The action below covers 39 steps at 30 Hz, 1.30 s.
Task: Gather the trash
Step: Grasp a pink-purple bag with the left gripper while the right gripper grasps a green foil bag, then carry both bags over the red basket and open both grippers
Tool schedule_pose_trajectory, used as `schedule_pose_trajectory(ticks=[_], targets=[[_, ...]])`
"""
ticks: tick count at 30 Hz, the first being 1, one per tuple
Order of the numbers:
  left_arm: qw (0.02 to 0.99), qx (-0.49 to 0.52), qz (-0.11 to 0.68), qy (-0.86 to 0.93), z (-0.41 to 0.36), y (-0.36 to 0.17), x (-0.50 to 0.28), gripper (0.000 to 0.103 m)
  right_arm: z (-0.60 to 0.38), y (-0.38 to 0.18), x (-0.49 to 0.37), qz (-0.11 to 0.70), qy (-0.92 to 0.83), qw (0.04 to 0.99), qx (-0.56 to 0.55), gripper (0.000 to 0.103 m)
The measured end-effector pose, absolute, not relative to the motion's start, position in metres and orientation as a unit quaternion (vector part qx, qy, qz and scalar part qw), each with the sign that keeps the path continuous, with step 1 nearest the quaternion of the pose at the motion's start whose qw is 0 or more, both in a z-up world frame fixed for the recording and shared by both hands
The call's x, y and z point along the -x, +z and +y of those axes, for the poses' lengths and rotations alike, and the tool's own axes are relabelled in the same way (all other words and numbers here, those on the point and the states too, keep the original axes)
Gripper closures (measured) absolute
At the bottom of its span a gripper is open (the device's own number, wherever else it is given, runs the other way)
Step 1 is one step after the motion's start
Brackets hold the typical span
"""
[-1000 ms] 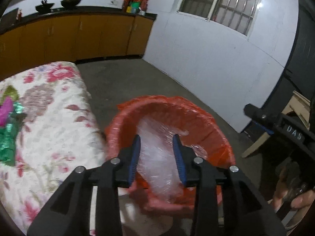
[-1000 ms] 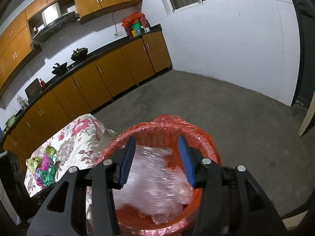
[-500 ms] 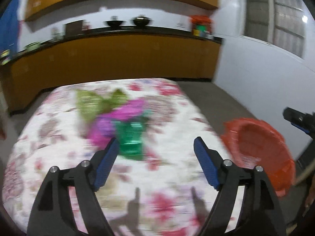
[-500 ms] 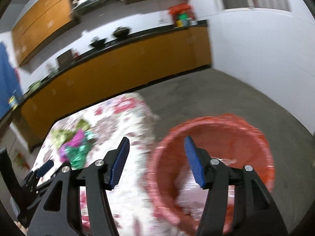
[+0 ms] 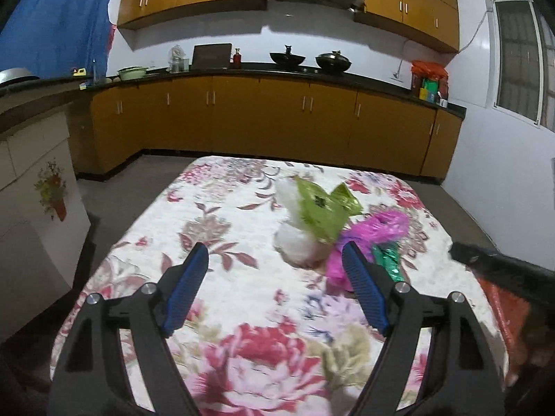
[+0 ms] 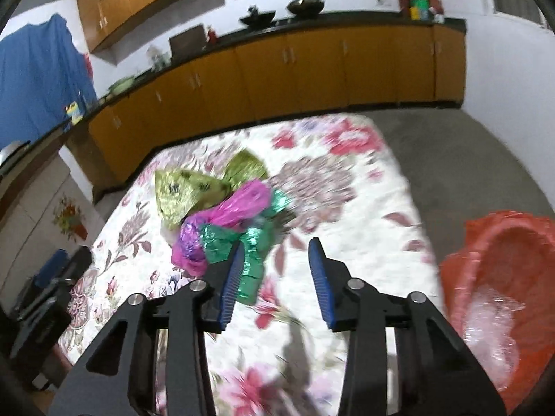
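Observation:
A heap of crumpled wrappers lies on the floral table: a yellow-green foil (image 5: 321, 212) (image 6: 187, 187), a white plastic wad (image 5: 297, 242), a magenta foil (image 5: 378, 228) (image 6: 229, 215) and a green foil (image 5: 386, 260) (image 6: 249, 253). My left gripper (image 5: 275, 261) is open and empty, above the table just short of the white wad. My right gripper (image 6: 275, 253) is open and empty, with its left finger beside the green foil. The red-lined bin (image 6: 503, 277) stands off the table's right edge and holds clear plastic (image 6: 489, 326).
The floral tablecloth (image 5: 222, 242) covers the table. Orange kitchen cabinets (image 5: 263, 121) with a dark counter run along the far wall. A white cabinet (image 5: 31, 180) stands at the left. The other gripper's dark body (image 5: 503, 270) shows at the right, and another (image 6: 48, 277) at the left.
Both grippers have swung away from the red bin to the table. The clear plastic they held over the bin now lies inside it. Both now face the wrapper heap.

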<state>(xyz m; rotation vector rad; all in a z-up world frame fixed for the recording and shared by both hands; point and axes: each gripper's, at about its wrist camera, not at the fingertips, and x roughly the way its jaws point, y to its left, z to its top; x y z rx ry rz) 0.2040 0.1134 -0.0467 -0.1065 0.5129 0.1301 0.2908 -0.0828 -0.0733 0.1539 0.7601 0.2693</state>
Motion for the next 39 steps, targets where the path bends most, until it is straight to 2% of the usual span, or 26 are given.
schedule_pose_trajectory(ticks=[12, 14, 16, 19, 31, 37, 39], targets=[[0.958, 0.071, 0.271, 0.058, 0.130, -0.062, -0.218, 0.028, -0.041, -0.125, -0.335, 0.440, 0.139, 0.886, -0.050, 0.064], [0.957, 0.075, 0.276, 0.052, 0.128, -0.065, -0.221, 0.029, -0.039, -0.131, -0.335, 0.444, 0.142, 0.883, -0.043, 0.070], [0.956, 0.078, 0.280, 0.047, 0.125, -0.067, -0.223, 0.030, -0.040, -0.132, -0.332, 0.441, 0.145, 0.885, -0.034, 0.085], [0.954, 0.080, 0.287, 0.035, 0.117, -0.070, -0.229, 0.030, -0.051, -0.130, -0.327, 0.439, 0.141, 0.886, -0.041, 0.089], [0.937, 0.077, 0.340, -0.021, 0.068, -0.093, -0.281, 0.030, -0.136, -0.128, -0.295, 0.426, 0.059, 0.899, -0.082, 0.090], [0.925, 0.072, 0.372, -0.021, 0.052, -0.109, -0.306, 0.030, -0.149, -0.123, -0.286, 0.422, 0.057, 0.901, -0.085, 0.090], [0.921, 0.073, 0.381, -0.024, 0.049, -0.113, -0.310, 0.034, -0.151, -0.122, -0.285, 0.421, 0.058, 0.901, -0.087, 0.090]])
